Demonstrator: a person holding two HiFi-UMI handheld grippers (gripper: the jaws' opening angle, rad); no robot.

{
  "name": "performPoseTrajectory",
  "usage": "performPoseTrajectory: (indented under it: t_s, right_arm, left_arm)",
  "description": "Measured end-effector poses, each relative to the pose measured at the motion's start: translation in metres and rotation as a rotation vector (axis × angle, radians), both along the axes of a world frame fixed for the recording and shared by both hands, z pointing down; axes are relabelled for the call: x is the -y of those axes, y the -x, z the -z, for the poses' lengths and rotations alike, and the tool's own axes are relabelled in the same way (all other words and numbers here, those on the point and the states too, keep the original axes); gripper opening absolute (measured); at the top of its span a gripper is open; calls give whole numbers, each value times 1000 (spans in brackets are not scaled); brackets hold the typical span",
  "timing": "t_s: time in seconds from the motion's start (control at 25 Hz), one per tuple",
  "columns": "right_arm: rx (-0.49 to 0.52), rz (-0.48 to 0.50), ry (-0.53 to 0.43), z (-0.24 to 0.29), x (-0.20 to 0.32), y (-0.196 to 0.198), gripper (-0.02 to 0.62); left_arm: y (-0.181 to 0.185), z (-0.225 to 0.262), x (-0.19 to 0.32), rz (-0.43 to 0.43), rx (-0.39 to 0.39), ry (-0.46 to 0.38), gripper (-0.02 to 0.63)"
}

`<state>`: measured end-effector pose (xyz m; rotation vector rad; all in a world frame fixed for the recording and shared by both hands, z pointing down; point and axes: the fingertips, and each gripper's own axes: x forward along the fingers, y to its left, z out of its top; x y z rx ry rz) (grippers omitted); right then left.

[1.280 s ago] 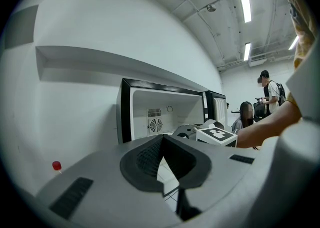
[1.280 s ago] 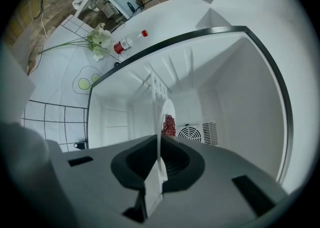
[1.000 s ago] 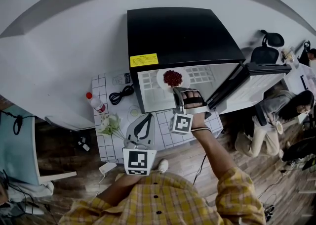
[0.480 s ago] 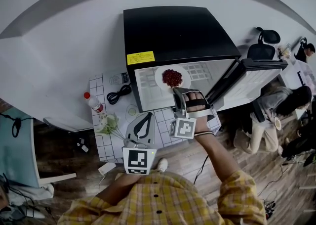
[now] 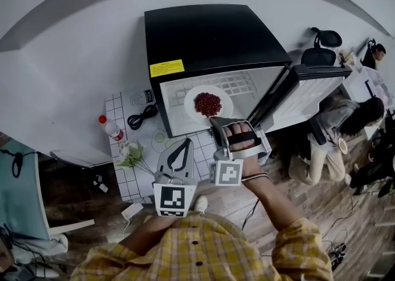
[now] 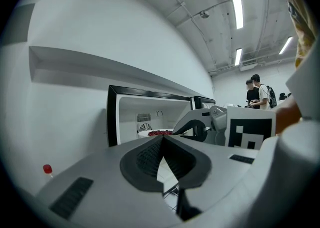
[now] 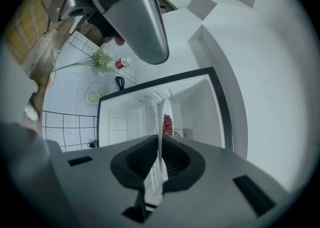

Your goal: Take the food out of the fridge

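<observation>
At the open mouth of the fridge [image 5: 210, 33], a white plate [image 5: 191, 105] with a heap of dark red food [image 5: 208, 103] lies above the white wire shelf; whether it rests on the shelf or is lifted clear of it I cannot tell. The right gripper [image 5: 217, 122] reaches in from the near side, and its jaws pinch the plate's near rim; in the right gripper view the rim runs edge-on straight between the two pads. The fridge is a black box with a white inside and a yellow label [image 5: 166, 68] at its front top edge, and its door [image 5: 308, 88] stands swung out to the right.

To the left and nearer, the left gripper [image 5: 185, 145] hangs level over the table [image 5: 133, 178], its jaws pressed together with nothing between them. The table carries a white cloth with a dark grid. On it, left of the fridge, lie a coiled black cable [image 5: 143, 116], a bottle [image 5: 111, 128] with a red cap, and a spray of pale flowers [image 5: 133, 156]. Far to the right stands a black office chair [image 5: 321, 51], with a person [image 5: 345, 128] seated nearer on that side. A yellow checked sleeve [image 5: 296, 249] covers the right arm.
</observation>
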<state>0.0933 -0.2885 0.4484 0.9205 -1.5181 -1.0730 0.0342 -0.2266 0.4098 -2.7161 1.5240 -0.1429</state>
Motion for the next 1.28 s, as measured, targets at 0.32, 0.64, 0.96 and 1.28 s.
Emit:
performPoseTrajectory:
  t_s: [0.32, 0.64, 0.96, 1.28]
  right_arm:
    - [9, -8, -18, 16, -35, 5, 26]
    - [22, -12, -15, 17, -69, 14, 25]
    - [30, -26, -17, 19, -93, 20, 26]
    - [33, -45, -27, 20, -117, 23, 23]
  left_arm:
    - [-2, 4, -8, -14, -7, -13, 6]
    - [7, 8, -20, -4, -16, -27, 6]
    - [8, 11, -38, -16, -19, -46, 6]
    - [12, 14, -55, -25, -29, -60, 6]
